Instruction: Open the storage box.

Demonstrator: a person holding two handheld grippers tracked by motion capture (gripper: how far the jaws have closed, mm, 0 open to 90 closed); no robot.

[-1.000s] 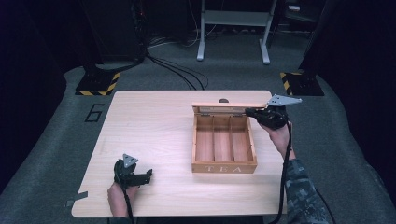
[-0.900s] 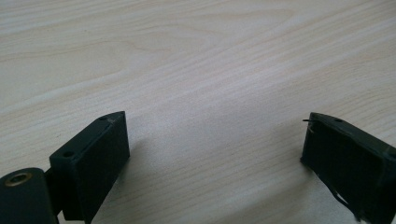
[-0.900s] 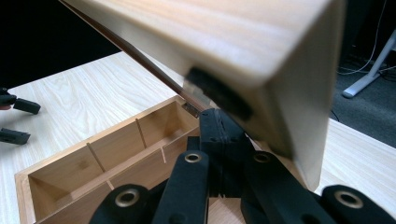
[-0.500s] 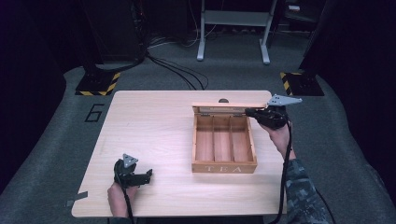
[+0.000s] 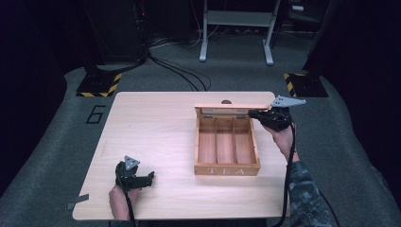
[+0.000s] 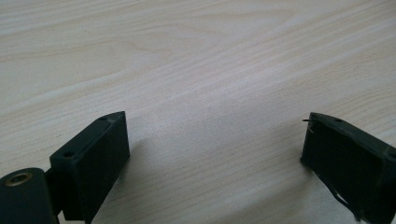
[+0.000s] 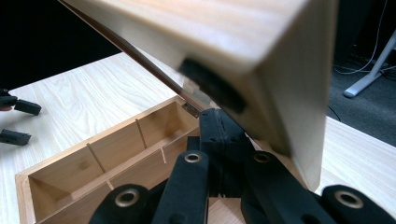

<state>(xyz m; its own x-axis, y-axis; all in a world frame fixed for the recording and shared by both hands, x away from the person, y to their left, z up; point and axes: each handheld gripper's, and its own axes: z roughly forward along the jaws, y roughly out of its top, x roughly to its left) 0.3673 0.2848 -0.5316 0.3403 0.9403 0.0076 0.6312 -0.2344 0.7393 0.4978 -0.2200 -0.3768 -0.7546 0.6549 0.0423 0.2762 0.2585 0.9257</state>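
A wooden tea box with three bare compartments stands open on the right half of the table, "TEA" on its front wall. Its lid stands raised at the far side. My right gripper is at the lid's right end, shut on its edge. In the right gripper view the lid looms tilted over the jaws of my right gripper, with the box below. My left gripper rests near the front left of the table, open. Between its jaws my left gripper holds nothing but bare wood.
The light wooden table has free room left of the box. A small dark notch marks its far edge. Beyond lie floor cables, a metal stand and two hazard-striped bases.
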